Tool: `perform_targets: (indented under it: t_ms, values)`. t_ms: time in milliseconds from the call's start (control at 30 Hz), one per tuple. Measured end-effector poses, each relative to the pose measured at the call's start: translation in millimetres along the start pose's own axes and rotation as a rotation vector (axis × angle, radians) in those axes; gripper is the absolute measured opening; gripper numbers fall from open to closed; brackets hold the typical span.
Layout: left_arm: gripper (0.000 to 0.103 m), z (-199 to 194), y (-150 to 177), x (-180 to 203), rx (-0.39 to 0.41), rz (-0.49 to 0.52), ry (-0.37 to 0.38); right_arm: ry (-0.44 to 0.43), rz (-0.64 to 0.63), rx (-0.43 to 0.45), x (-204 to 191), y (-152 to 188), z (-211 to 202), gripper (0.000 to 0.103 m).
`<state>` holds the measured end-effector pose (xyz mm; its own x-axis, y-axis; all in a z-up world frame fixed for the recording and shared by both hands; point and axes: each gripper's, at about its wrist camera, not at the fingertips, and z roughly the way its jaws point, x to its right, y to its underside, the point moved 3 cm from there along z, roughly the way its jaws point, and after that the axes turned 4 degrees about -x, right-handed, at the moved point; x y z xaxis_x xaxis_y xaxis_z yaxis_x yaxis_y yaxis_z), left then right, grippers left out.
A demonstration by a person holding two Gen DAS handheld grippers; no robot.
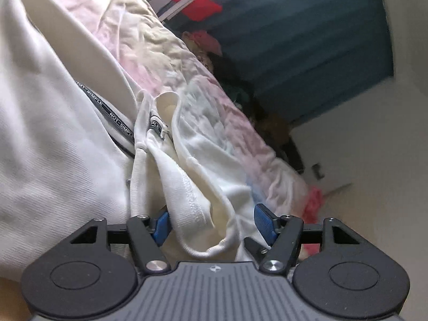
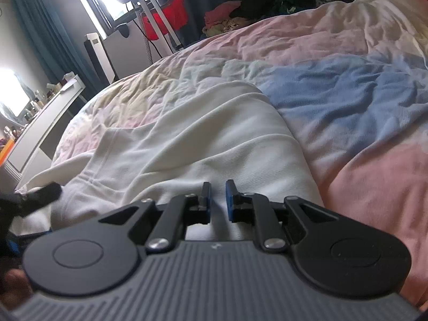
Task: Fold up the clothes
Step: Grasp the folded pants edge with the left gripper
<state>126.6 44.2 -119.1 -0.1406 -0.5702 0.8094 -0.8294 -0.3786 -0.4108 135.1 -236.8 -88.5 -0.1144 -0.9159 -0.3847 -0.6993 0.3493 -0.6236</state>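
Observation:
A white hooded garment [image 1: 53, 139] lies on the bed, with a black band printed "NOT SIMPLE" [image 1: 117, 123] near its neck. My left gripper [image 1: 211, 219] is open, its blue pads either side of a bunched white hem or hood edge [image 1: 192, 200] that lies between them. In the right wrist view the same white garment [image 2: 203, 139] spreads over the bed. My right gripper [image 2: 218, 198] sits low over the cloth with its jaws nearly together and a narrow gap between the pads; no fabric shows between them.
A pastel pink, blue and yellow duvet [image 2: 334, 85] covers the bed. A pile of clothes [image 2: 232, 16] lies at the far edge. A white stand with a red item [image 2: 160, 18], dark teal curtains [image 1: 307, 40] and a white desk [image 2: 45, 117] stand beside the bed.

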Motion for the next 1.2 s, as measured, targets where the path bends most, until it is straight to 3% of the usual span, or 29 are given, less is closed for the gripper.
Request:
perform_targets:
  t_ms: [133, 200, 300, 333, 367, 467, 567, 700, 800, 833, 900, 933, 967, 1067, 1200]
  values:
    - [0.063, 14, 1, 5, -0.065, 0.032, -0.002, 0.014, -0.034, 0.004, -3, 3, -3, 0.015]
    - [0.059, 17, 4, 9, -0.074, 0.067, -0.039, 0.021, -0.053, 0.007, -5, 5, -4, 0.015]
    - [0.05, 16, 4, 3, -0.064, 0.03, -0.061, 0.034, -0.079, 0.014, -8, 6, -4, 0.015]
    - [0.041, 16, 2, -1, -0.06, 0.007, -0.065, 0.043, -0.097, 0.019, -9, 7, -4, 0.015]
    - [0.026, 15, 0, -5, -0.052, -0.014, -0.069, 0.053, -0.115, 0.024, -10, 8, -3, 0.015]
    - [0.014, -1, -6, -13, -0.03, -0.062, -0.083, 0.081, -0.157, 0.03, -14, 9, 0, 0.011]
    - [0.01, -26, -4, -16, -0.039, -0.104, -0.104, 0.079, -0.171, 0.031, -15, 8, 0, 0.011]
    - [0.011, -29, 9, -16, -0.071, -0.008, -0.244, 0.08, -0.199, 0.022, -18, 14, 0, 0.011]
    - [0.016, -28, 13, -8, -0.052, 0.065, -0.285, 0.094, -0.221, 0.027, -20, 16, 1, 0.011]
    - [0.022, -31, 13, -3, -0.042, 0.088, -0.285, 0.094, -0.223, 0.029, -20, 17, 0, 0.011]
    - [0.04, -47, 16, 5, -0.008, 0.125, -0.319, 0.089, -0.213, 0.029, -18, 17, -2, 0.011]
    - [0.054, -58, 18, 6, 0.006, 0.14, -0.344, 0.085, -0.203, 0.027, -16, 17, -4, 0.011]
    - [0.059, -71, 20, 7, 0.022, 0.142, -0.365, 0.081, -0.194, 0.026, -15, 17, -6, 0.011]
    - [0.073, -118, 23, -3, 0.066, 0.028, -0.42, 0.08, -0.19, 0.025, -17, 17, -9, 0.011]
    - [0.081, -184, 15, -18, 0.182, -0.151, -0.535, 0.088, -0.208, 0.027, -21, 18, -10, 0.014]
